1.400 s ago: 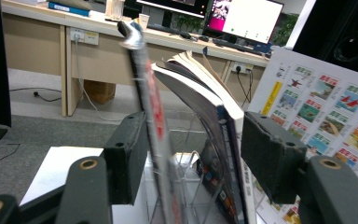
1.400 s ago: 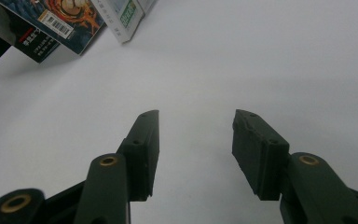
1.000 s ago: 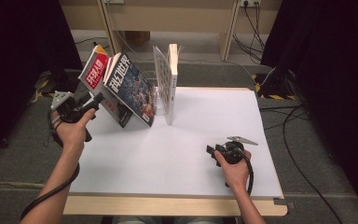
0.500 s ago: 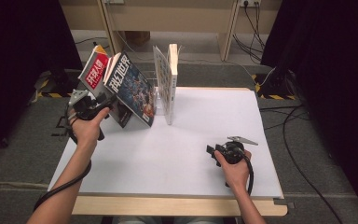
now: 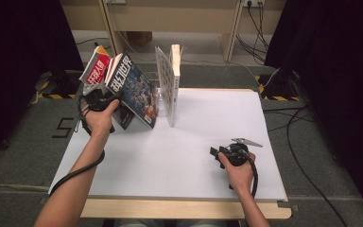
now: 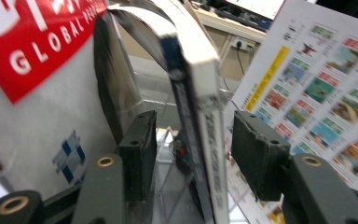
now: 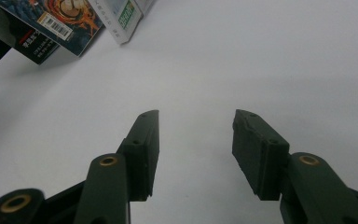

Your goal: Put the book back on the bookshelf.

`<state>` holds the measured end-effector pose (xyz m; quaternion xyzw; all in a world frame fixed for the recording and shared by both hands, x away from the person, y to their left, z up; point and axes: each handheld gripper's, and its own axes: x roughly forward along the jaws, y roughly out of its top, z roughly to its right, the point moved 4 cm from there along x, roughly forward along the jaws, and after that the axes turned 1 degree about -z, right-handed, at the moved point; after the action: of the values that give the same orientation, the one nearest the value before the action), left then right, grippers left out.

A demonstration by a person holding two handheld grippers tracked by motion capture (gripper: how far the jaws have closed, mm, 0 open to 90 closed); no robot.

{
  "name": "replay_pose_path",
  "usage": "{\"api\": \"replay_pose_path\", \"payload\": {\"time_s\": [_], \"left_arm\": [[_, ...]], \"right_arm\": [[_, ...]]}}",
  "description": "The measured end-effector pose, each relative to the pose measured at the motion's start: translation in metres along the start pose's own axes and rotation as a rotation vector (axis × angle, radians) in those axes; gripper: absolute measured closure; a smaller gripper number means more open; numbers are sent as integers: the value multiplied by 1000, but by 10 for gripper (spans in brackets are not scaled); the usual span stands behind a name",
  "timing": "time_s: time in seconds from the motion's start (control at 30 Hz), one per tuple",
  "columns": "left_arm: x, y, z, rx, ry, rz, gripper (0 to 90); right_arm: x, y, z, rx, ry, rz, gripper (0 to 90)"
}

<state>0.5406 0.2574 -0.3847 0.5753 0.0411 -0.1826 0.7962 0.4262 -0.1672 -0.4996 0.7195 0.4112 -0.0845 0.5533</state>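
Note:
Three books stand at the table's far left: a red-covered book [image 5: 96, 69] and a blue-covered book [image 5: 134, 90] lean to the right, and a white book with small colour pictures [image 5: 166, 85] stands upright. My left gripper [image 5: 105, 98] is at the blue book's lower left edge. In the left gripper view its jaws [image 6: 196, 128] straddle the blue book's edge [image 6: 200, 112] with a gap on each side; they have just been closing. The red book [image 6: 37, 46] is to their left, the picture book [image 6: 326, 93] to their right. My right gripper [image 5: 214, 152] [image 7: 196, 135] rests open over bare table.
The white table top [image 5: 194, 142] stretches between the two hands. A clear stand [image 6: 168, 186] shows behind the blue book's foot. Cables lie on the grey floor [image 5: 312, 156] to the right, and wooden furniture legs stand beyond the table's far edge.
My left hand has moved right and slightly down to the leaning books, and its jaws now straddle the blue book's edge. The right hand has kept still.

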Motion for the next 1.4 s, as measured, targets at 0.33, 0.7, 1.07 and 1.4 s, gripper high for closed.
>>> {"api": "replay_pose_path", "payload": {"time_s": [0.33,0.7,1.07,1.4], "left_arm": [[15,14,0,-22,22,-3,568],[24,19,4,-65,30,-1,674],[35,21,2,-134,15,-11,706],[42,27,4,-180,-7,-34,756]], "right_arm": [[0,0,1,6,4,-2,522],[0,0,2,8,3,-3,522],[1,-2,3,13,5,-12,522],[3,-3,5,15,5,-20,521]]}}
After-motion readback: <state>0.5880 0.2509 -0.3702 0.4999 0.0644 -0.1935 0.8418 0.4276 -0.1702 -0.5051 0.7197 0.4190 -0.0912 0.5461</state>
